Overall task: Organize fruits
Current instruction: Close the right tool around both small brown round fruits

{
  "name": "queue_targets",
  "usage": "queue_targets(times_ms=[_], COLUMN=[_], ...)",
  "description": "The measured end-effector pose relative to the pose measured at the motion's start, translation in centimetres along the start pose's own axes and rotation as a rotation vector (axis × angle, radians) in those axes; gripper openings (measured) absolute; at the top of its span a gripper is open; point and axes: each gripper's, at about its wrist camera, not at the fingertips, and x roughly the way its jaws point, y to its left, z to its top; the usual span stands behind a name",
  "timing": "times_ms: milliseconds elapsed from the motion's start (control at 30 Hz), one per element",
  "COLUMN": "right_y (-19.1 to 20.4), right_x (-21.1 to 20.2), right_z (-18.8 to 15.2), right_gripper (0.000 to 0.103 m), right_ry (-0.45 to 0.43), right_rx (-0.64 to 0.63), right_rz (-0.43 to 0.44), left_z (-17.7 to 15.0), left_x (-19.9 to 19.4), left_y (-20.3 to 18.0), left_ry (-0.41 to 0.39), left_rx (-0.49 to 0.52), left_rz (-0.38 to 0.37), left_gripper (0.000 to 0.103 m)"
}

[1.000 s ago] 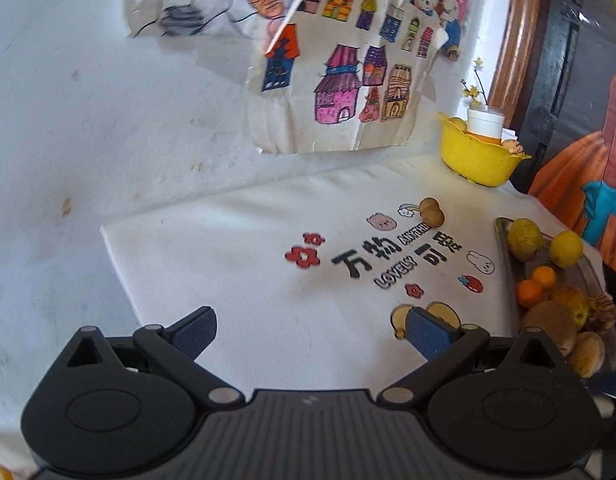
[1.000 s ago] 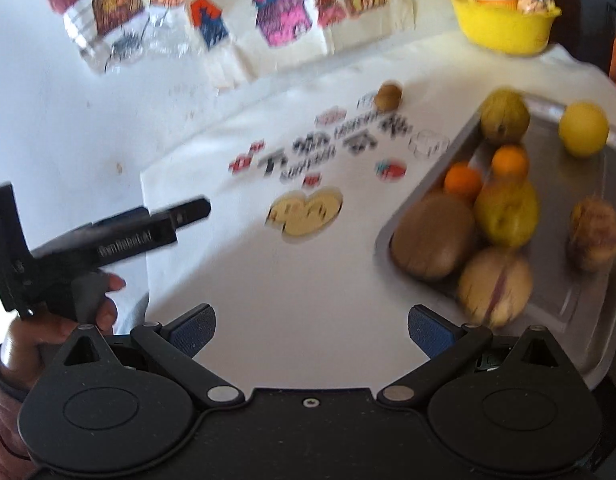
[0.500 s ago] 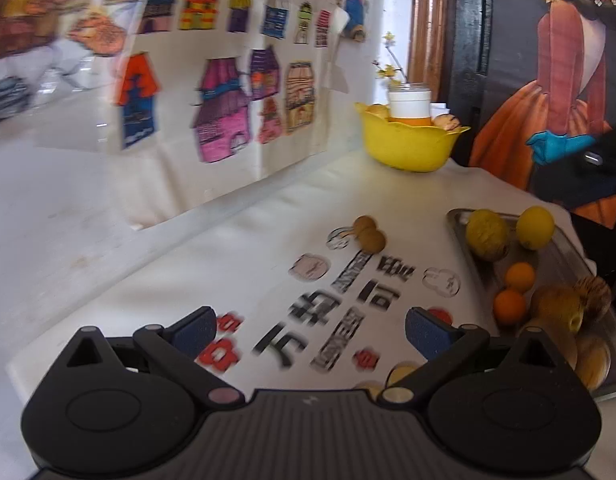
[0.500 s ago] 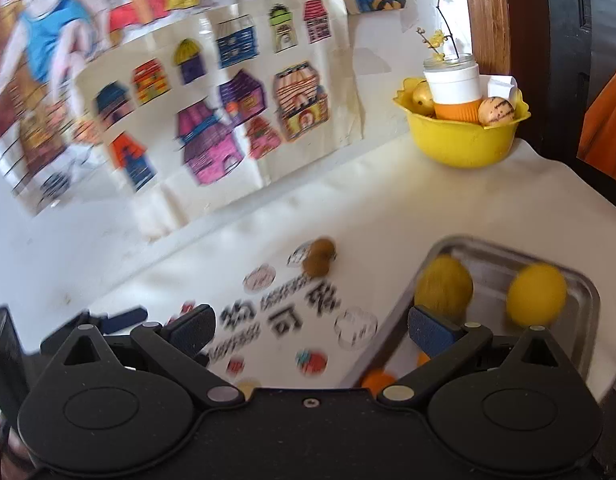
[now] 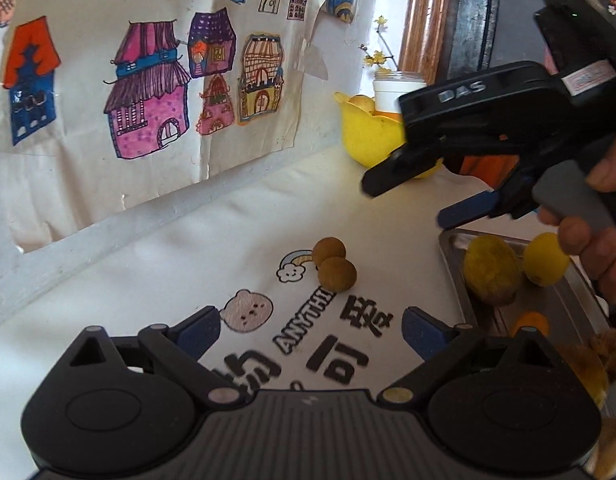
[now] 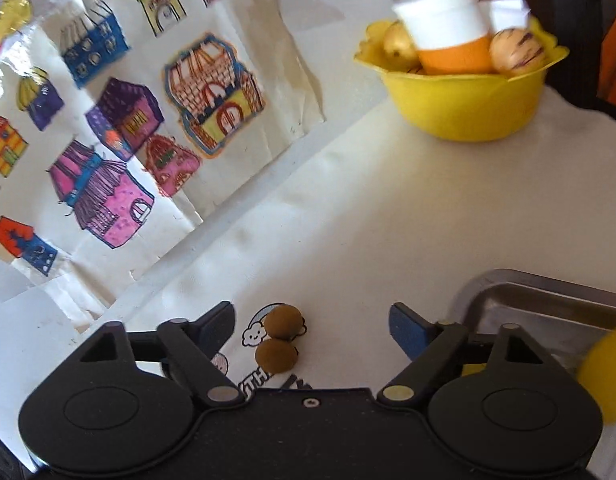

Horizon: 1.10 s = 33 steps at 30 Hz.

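Two small brown round fruits (image 5: 334,266) lie touching on the white printed cloth; they also show in the right wrist view (image 6: 282,338). My left gripper (image 5: 310,330) is open and empty, low over the cloth in front of them. My right gripper (image 6: 311,326) is open and empty, just above and around the two fruits; it shows from the side in the left wrist view (image 5: 412,196). A metal tray (image 5: 454,276) at the right holds a brownish-yellow fruit (image 5: 493,274), a lemon (image 5: 546,258) and small oranges.
A yellow bowl (image 6: 464,100) with pale fruits and a white-and-orange cup (image 6: 448,28) stands at the back right. A drawing of coloured houses (image 5: 156,80) leans on the wall behind the table. The tray's corner (image 6: 508,284) lies right of my right gripper.
Both grippers have moved forward towards the two brown fruits. My right gripper has swung in from the tray and now hangs over them, entering the left wrist view.
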Motion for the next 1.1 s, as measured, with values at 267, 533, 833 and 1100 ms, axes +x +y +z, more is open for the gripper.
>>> queue_targets(times_ms=[267,533,833,1100], right_y=[0.7,1.0,1.4,2.0], right_x=[3.4,5.3,5.5,5.7], right_z=[0.5,0.8,1.0,1.0], right_gripper=[0.069,0.055,0.042,0.029], right_ry=[0.045,0.081,0.105,0.110], right_rx=[-0.013,-0.026,-0.043,-0.067], right_rz=[0.010,0.005,0.039,0.063], left_z=[0.7,1.0,1.1,1.3], left_x=[2.5,3.7,4.3,4.5], left_y=[-0.1,0.1,0.2,0.3], left_ry=[0.009,0.018,-0.002,-0.008], left_rx=[-0.019,-0.059,-0.077,-0.098], left_rz=[-0.009,-0.023,-0.025,-0.039], left_gripper=[0.085,0.078,0.068,0.063])
